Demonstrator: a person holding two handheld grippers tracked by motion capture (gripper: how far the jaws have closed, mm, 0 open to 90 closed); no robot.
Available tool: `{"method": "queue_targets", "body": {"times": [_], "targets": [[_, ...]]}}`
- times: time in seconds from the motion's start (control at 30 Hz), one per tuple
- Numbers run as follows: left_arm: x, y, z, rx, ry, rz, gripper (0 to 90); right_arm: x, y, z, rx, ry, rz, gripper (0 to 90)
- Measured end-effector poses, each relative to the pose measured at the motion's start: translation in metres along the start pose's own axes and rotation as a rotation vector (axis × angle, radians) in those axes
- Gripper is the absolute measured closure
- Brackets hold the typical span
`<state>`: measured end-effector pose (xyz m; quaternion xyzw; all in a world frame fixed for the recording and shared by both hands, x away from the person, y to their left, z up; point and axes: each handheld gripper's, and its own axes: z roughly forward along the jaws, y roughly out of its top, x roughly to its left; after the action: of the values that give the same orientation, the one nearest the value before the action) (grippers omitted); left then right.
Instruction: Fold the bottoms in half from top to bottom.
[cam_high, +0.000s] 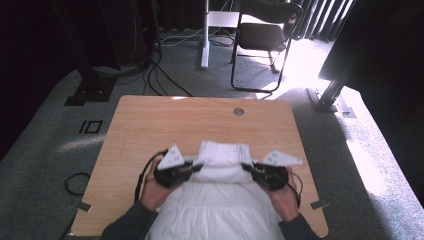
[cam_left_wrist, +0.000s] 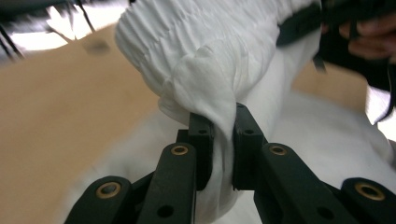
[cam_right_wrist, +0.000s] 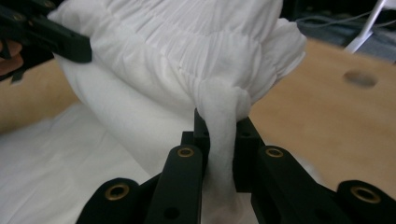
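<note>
1. Left gripper (cam_high: 196, 167) and right gripper (cam_high: 246, 168): both clenched on white garment (cam_high: 220, 165), gathered end lifted over wooden table (cam_high: 150, 125).
2. Keep both pinches firm, move level together, lay the fold squarely without dragging.

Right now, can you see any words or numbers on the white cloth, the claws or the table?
No readable text anywhere.
White cloth: plain, no label or print shows.
Grey plates on the left claw and right claw: small dark marks, too small and blurred to read.
Table: bare wood with a round hole, no writing.
Floor mark: a dark square outline, a shape, not a word.
</note>
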<state>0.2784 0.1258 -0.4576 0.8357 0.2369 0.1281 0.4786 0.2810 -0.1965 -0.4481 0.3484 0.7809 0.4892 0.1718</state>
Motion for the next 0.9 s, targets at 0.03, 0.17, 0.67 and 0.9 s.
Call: {"method": "queue_targets", "body": {"times": [0.03, 0.17, 0.67, 0.9], "targets": [[-0.013, -0.03, 0.007, 0.064, -0.013, -0.012, 81.9, 0.016, -0.029, 0.001, 0.051, 0.013, -0.001, 84.0], [-0.024, -0.065, 0.021, 0.172, -0.05, -0.048, 81.5, 0.036, -0.067, 0.01, 0.16, 0.013, -0.032, 83.9], [0.046, -0.062, 0.068, 0.256, 0.011, -0.096, 80.9, 0.002, -0.075, 0.083, 0.272, -0.015, 0.026, 83.3], [0.096, -0.038, 0.099, 0.273, 0.086, -0.082, 80.9, -0.034, -0.051, 0.121, 0.268, -0.054, 0.055, 83.0]]}}
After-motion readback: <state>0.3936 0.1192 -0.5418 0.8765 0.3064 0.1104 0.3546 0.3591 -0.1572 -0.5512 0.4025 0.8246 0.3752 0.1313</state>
